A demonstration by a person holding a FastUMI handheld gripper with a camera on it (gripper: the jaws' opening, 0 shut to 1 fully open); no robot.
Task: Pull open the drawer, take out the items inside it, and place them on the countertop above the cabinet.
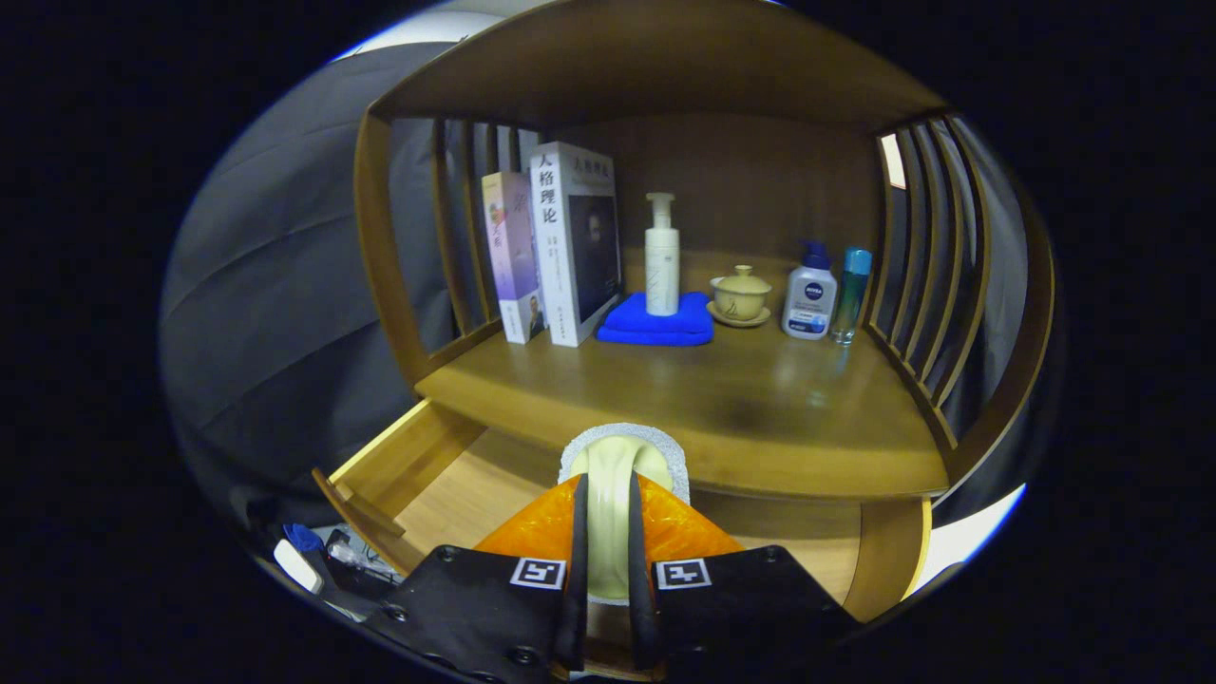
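Tongs [605,532] clamping cream, fuzzy-rimmed soft pad [622,461] above wooden drawer [456,489]

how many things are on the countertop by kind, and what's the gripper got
Books: 2, purple book and white book
Bottles: 3, white pump bottle, lotion bottle, teal-capped bottle
Blue towel: 1
Lidded teacup: 1
Total: 7
The gripper is shut on a cream item, held above the open drawer.

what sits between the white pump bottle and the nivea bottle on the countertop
A small lidded tea bowl on its saucer stands between the pump bottle and the lotion bottle, seen in the gripper view.
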